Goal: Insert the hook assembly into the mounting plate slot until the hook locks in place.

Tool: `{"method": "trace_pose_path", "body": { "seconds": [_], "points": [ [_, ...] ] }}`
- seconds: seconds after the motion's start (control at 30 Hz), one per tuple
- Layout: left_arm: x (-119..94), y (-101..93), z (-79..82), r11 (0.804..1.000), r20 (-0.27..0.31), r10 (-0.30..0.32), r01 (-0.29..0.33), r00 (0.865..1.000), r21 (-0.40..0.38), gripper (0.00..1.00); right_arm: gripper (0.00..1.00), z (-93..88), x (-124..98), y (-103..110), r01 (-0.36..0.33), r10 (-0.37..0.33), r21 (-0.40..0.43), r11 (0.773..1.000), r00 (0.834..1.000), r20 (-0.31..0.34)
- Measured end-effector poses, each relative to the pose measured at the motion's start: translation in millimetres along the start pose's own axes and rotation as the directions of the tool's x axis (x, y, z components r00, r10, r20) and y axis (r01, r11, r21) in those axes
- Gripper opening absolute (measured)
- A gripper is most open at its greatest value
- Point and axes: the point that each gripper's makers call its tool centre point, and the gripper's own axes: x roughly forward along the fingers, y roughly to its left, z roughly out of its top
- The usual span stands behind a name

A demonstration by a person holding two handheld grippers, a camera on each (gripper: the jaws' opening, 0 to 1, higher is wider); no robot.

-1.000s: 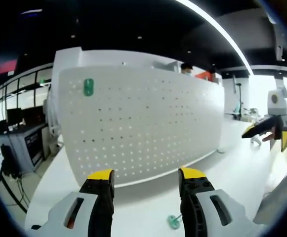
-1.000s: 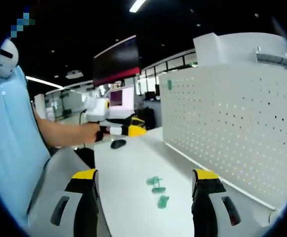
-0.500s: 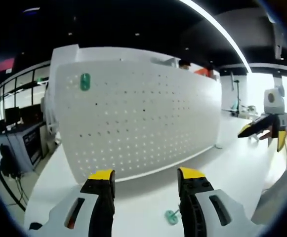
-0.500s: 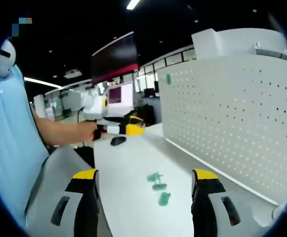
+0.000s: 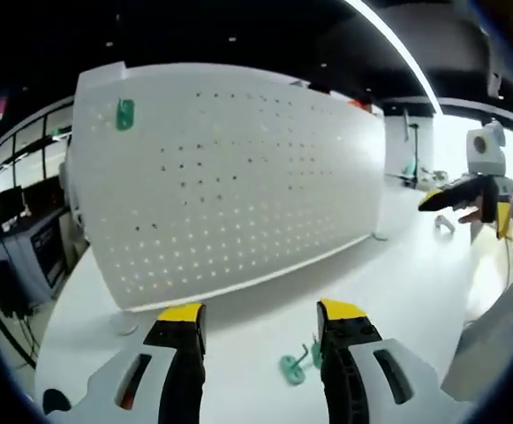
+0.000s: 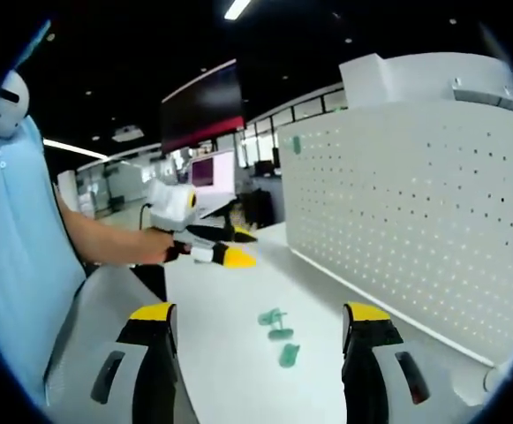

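Here, small translucent green hooks [image 6: 279, 334] loose on the white table [image 6: 238, 371], both hand-held grippers' jaws apart, empty.

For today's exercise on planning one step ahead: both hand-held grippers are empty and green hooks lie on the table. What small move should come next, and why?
Probably lower the left hand-held gripper onto the green hooks lying on the white table by its right jaw. Its jaws stand open and empty, and the pegboard carries just one green hook.
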Motion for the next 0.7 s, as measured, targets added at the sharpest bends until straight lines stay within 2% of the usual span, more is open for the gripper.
{"method": "trace_pose_path", "body": {
  "seconds": [0.37,0.7],
  "points": [
    [10.2,-18.5,-27.4,0.997,-0.103,-0.065,0.068,0.993,0.034,0.52,0.78,-0.3,-9.6,-8.9,0.041,-0.041,0.011,0.999,0.999,0.020],
    [18.8,-27.3,-46.1,0.993,-0.178,-0.081,0.095,0.981,0.069,0.49,0.77,-2.7,-13.0,-11.5,0.052,-0.052,0.020,0.998,0.998,0.027]
  ]
}}
